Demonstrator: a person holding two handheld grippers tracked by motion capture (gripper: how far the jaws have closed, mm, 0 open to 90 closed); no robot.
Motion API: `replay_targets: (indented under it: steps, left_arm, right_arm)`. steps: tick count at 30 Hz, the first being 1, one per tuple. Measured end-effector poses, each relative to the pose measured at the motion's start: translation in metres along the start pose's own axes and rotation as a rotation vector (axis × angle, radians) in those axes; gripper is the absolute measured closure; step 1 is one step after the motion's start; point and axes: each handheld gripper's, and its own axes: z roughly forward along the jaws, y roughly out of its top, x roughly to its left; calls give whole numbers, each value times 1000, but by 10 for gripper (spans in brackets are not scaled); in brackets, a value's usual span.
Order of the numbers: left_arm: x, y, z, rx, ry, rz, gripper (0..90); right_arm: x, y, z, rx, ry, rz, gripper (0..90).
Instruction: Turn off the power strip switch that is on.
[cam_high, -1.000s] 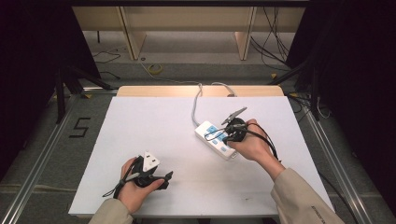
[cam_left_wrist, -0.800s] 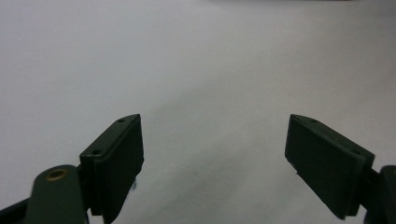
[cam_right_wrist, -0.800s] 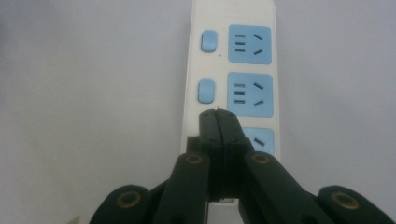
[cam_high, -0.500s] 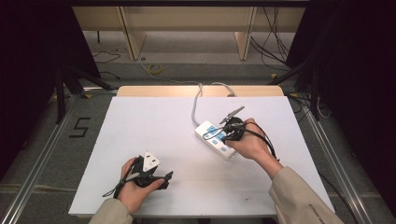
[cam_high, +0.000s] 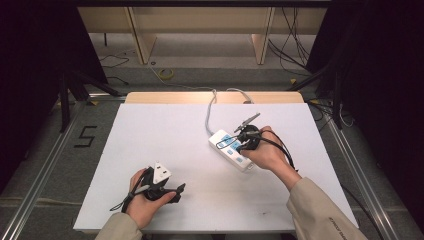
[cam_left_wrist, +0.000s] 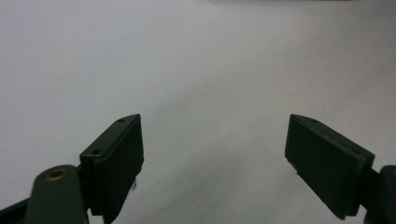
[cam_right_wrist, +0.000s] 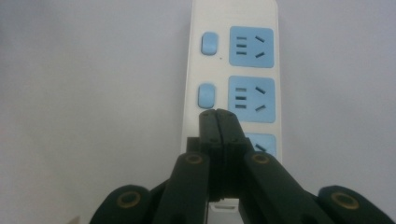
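On the tabletop, the power strip runs lengthwise ahead of the closed right tongs, seemingly over a switch; left tongs gape wide, empty.

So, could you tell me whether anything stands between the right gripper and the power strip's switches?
Nothing visible does. The right gripper, jaws shut together, sits right over the power strip, its tips just below the middle blue switch. Whether they touch it cannot be told.

A white power strip with blue sockets lies right of centre on the white-topped bench, its grey cord trailing over the far edge.
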Motion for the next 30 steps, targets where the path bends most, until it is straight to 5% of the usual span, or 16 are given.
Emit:
replay_targets:
  steps: [30]
  left_arm:
    - [-1, 0, 1, 2, -2, -1, 192]
  right_arm:
    - [-2, 2, 9, 45, 2, 4, 900]
